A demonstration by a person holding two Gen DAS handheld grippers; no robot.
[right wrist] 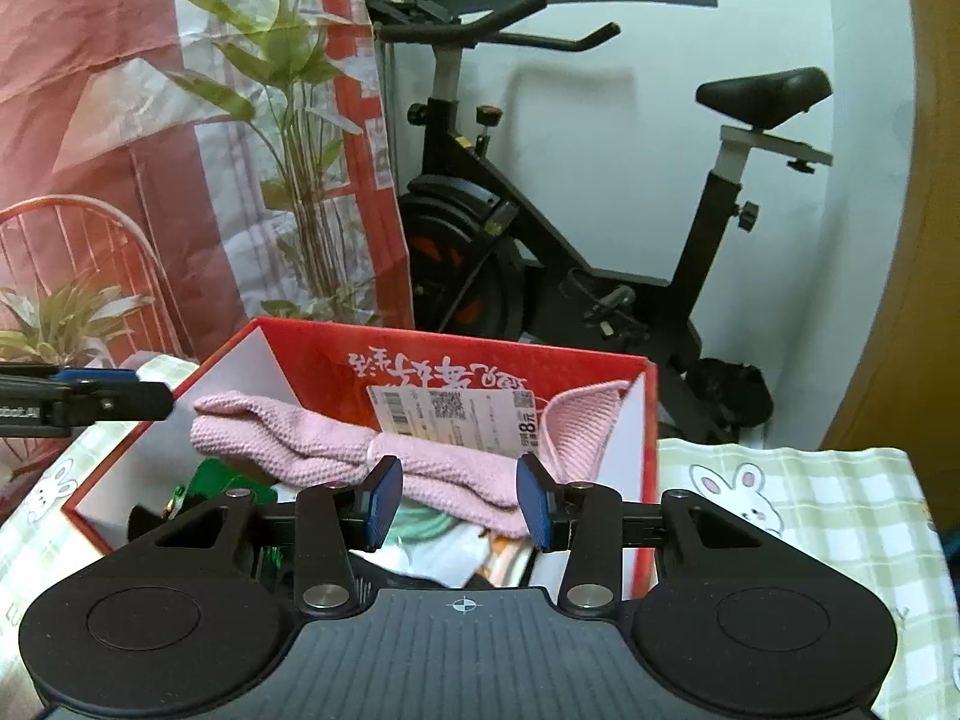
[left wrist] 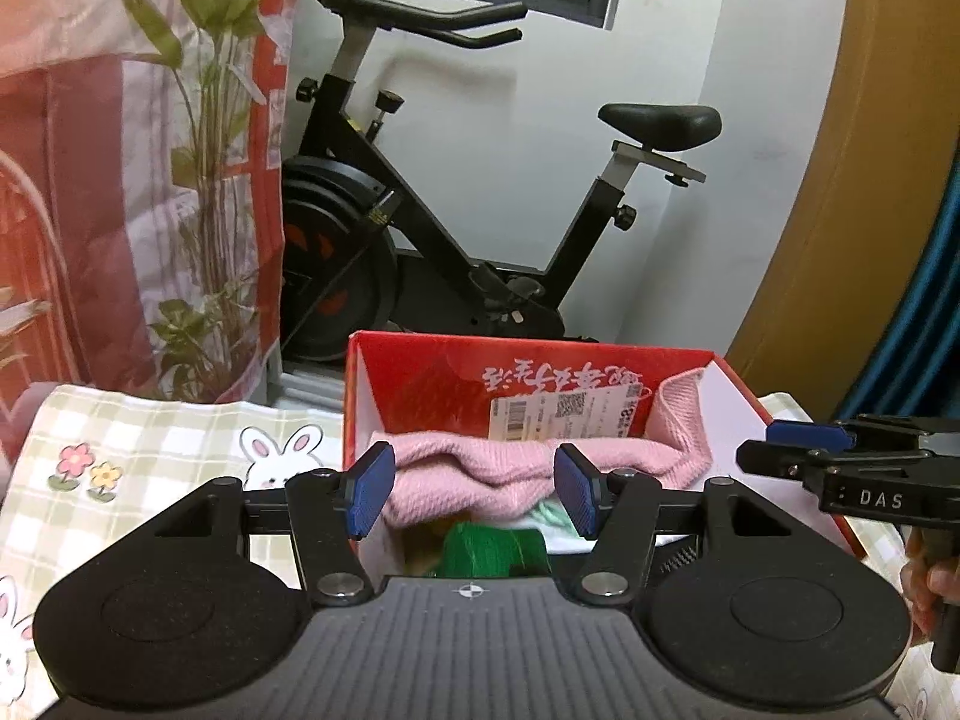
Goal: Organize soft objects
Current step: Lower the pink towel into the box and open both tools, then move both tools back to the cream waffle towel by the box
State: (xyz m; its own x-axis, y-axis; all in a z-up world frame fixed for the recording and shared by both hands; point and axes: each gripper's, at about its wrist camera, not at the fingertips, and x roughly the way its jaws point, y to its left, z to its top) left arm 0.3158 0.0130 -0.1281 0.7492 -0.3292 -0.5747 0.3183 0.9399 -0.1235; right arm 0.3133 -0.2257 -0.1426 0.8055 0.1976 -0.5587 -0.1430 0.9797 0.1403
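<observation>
A pink knitted cloth (left wrist: 516,474) is being kept inside a red cardboard box (left wrist: 744,402), which is being carried by a desk covered with a checked bunny-print cloth (left wrist: 150,450). The pink cloth is lying across the box with its long axis running from the left wall to the right wall, one end being draped up against the right wall near the far right corner. Beneath it, a green soft item (left wrist: 492,549) and some pale items are being partly hidden.

The left gripper (left wrist: 474,495) is being held just before the near edge of the box, its fingers spread wide and holding nothing; the pink cloth lies straight ahead, between the two blue pads. The right gripper (right wrist: 459,501) is likewise being held at the near edge, fingers wide and empty, the cloth's middle lying directly ahead. Neither hand can be judged clearly nearer.

Little is standing in the way, though the box walls are likely limiting sideways approach. An exercise bike (left wrist: 456,228) and a potted plant (left wrist: 210,180) are being seen well behind the desk.
</observation>
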